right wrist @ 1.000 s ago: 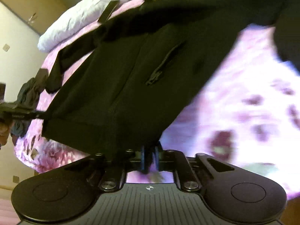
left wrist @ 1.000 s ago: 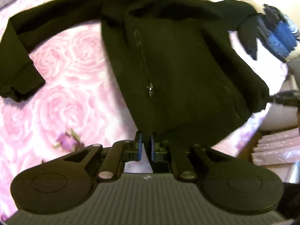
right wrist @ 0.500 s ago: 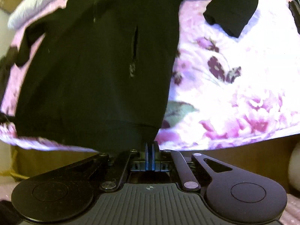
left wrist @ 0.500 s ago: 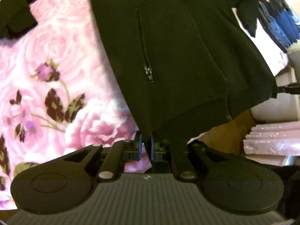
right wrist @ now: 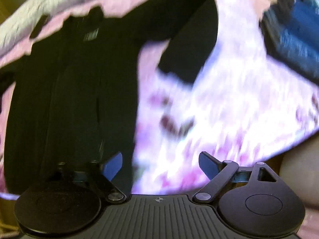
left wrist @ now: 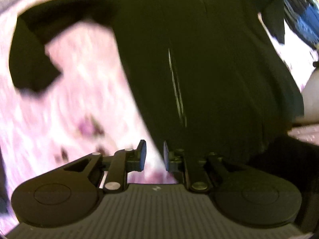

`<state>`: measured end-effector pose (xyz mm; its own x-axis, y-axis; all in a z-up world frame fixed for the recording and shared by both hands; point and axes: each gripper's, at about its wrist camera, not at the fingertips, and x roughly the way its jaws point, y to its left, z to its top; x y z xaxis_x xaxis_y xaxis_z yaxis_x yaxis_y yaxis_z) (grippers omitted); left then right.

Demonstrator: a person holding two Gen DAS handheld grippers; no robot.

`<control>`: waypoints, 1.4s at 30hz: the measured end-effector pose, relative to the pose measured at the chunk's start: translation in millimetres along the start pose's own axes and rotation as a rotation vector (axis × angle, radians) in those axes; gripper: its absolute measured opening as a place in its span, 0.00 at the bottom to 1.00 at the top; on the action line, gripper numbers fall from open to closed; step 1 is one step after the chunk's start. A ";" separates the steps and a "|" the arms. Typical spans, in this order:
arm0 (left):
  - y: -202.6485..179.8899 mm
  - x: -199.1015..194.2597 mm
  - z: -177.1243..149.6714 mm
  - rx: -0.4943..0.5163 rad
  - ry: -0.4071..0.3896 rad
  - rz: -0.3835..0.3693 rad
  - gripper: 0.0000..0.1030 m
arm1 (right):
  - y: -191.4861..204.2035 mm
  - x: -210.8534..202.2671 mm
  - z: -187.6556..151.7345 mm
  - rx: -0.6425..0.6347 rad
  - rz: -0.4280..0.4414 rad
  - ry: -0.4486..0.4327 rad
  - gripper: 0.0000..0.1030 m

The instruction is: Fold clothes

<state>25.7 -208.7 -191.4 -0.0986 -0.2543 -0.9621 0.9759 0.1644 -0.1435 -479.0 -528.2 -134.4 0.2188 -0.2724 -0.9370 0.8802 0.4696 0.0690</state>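
Left gripper (left wrist: 154,155): jaws parted by a narrow gap, nothing between them; pink cover shows through the gap. Blue pads; the right-hand pad sits just at the jacket's lower edge.

Right gripper (right wrist: 160,166): jaws spread wide, holding nothing; the left-hand blue pad overlaps the jacket's hem corner in view, contact not determinable.

Jacket (left wrist: 199,69): 1 black zip-up garment, spread flat on the bed, hem nearest both grippers, collar at the far end. Zip (left wrist: 176,87) runs down the front. 2 sleeves out to the sides, each bent, cuffs lying on the cover. Small label patch near the collar.

Bed cover (left wrist: 69,99): pink and white, rose print, blurred in both views.

Blue garment (right wrist: 299,29): 1 dark blue item on the bed, beyond the jacket's sleeve, apart from it.

Pillow (right wrist: 39,25): pale, at the bed's far end, behind the collar.
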 end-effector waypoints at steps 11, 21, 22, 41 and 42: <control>-100.4 56.7 158.2 0.065 -0.033 -0.015 0.20 | -156.5 148.6 181.1 0.093 0.124 -0.016 0.70; -244.0 111.1 323.2 0.383 -0.166 -0.228 0.25 | -255.2 37.0 244.3 -0.073 0.176 0.149 0.02; -253.0 114.0 336.6 0.408 -0.182 -0.237 0.26 | -261.5 25.4 249.2 -0.110 0.136 0.154 0.02; -266.8 158.8 390.1 0.589 -0.203 -0.114 0.32 | -258.4 76.6 171.7 -0.144 -0.123 -0.018 0.62; -272.5 160.8 394.4 0.612 -0.211 -0.121 0.32 | -260.4 75.5 163.2 -0.167 -0.154 -0.027 0.62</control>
<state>-179.4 -670.2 -215.6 -0.2348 -0.4287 -0.8724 0.9011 -0.4325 -0.0300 -622.9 -808.1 -167.2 0.1006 -0.3730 -0.9224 0.8225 0.5528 -0.1339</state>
